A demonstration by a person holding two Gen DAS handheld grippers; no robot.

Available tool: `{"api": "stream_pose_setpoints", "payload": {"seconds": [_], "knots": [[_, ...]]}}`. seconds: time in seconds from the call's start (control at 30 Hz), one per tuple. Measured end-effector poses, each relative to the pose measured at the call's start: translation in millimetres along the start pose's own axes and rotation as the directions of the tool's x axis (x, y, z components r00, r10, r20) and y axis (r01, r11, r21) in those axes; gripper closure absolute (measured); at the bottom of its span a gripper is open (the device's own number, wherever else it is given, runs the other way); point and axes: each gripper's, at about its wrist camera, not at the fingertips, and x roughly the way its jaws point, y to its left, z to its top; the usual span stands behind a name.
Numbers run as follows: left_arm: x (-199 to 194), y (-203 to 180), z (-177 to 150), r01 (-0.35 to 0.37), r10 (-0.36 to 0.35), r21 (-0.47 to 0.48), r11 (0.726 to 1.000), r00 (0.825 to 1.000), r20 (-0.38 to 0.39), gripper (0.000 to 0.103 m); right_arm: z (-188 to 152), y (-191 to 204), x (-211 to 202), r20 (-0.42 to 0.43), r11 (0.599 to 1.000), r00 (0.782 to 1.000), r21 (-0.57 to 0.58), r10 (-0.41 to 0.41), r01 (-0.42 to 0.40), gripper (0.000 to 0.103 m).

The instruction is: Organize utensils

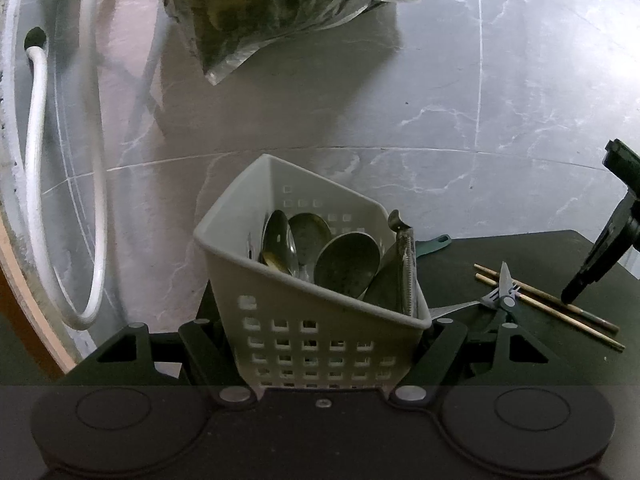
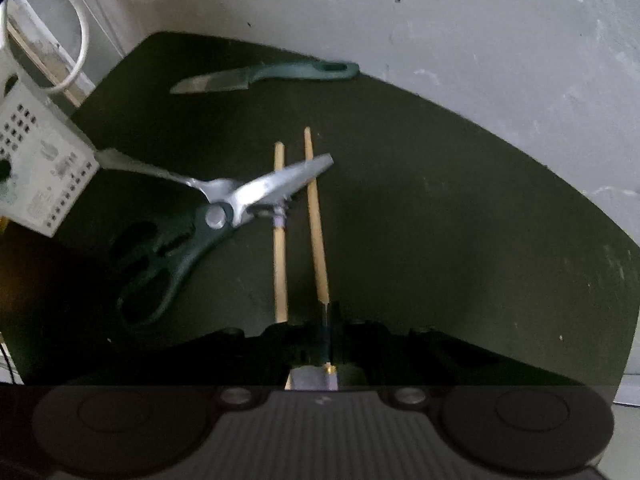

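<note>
My left gripper (image 1: 320,334) is shut on a white perforated utensil basket (image 1: 312,320), one finger on each side wall. Several spoons (image 1: 344,260) and a ridged metal tool (image 1: 406,264) stand inside it. On the dark mat (image 2: 440,200) lie two wooden chopsticks, green-handled scissors (image 2: 224,208) over a fork (image 2: 160,172), and a green-handled knife (image 2: 264,76). My right gripper (image 2: 326,320) points steeply down and is shut on the dark near end of the right chopstick (image 2: 316,216). The left chopstick (image 2: 280,272) lies free beside it, both under the scissors' blade.
A grey marbled surface surrounds the mat. A white hose (image 1: 38,160) loops at the far left by a wooden edge. A clear plastic bag of dark greens (image 1: 280,4) lies beyond the basket. The basket (image 2: 36,168) stands at the mat's left edge, touching the fork's handle.
</note>
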Motion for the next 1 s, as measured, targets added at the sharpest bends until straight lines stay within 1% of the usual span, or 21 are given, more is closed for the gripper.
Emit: {"api": "stream_pose_setpoints", "payload": {"seconds": [0.2,0.27,0.33,0.37,0.47,0.7,0.77,0.83,0.87,0.93,1.0], "knots": [[1.4,1.4,0.9,0.007,-0.007,0.006,1.0,1.0,-0.002,0.026,-5.9,1.4,-3.5,0.046,0.999,0.999,0.031,0.019,-0.02,0.102],[1.6,1.5,1.0,0.008,-0.008,0.006,1.0,1.0,-0.002,0.026,-6.5,5.1,-8.2,0.07,0.999,0.997,0.023,0.026,-0.028,0.092],[1.6,1.7,0.8,0.008,-0.008,0.006,1.0,1.0,-0.001,0.026,-4.9,12.3,-9.9,0.077,0.999,0.996,-0.008,0.043,-0.042,0.091],[1.7,1.6,0.9,0.008,-0.008,0.006,1.0,1.0,-0.001,0.026,-3.6,16.2,-8.9,0.075,0.999,0.996,-0.021,0.05,-0.049,0.09],[1.5,1.5,0.7,0.008,-0.008,0.006,1.0,1.0,-0.002,0.026,3.0,23.9,-0.4,0.065,0.998,0.997,-0.052,0.041,-0.038,0.09],[0.4,0.6,0.1,0.01,-0.01,0.008,1.0,1.0,-0.001,0.026,11.0,29.8,8.5,0.052,0.998,0.999,-0.069,0.013,-0.009,0.089],[0.6,0.3,0.1,0.009,-0.009,0.007,1.0,1.0,0.001,0.026,13.2,30.6,13.3,0.044,0.997,0.999,-0.071,0.003,0.0,0.085],[0.4,0.4,-0.1,0.01,-0.01,0.007,1.0,1.0,0.0,0.026,16.4,34.1,15.2,0.047,0.996,0.999,-0.082,-0.013,0.017,0.087],[0.4,0.6,-0.2,0.01,-0.01,0.007,1.0,1.0,0.0,0.026,18.1,36.6,16.0,0.041,0.995,0.999,-0.09,-0.029,0.033,0.097],[0.5,0.7,0.2,0.011,-0.011,0.008,1.0,1.0,0.0,0.026,20.7,35.3,16.9,0.03,0.998,0.999,-0.062,-0.028,0.029,0.098],[0.5,0.8,0.1,0.012,-0.012,0.007,1.0,1.0,0.0,0.026,19.2,27.6,15.6,0.023,1.0,1.0,-0.005,-0.013,0.013,0.098]]}}
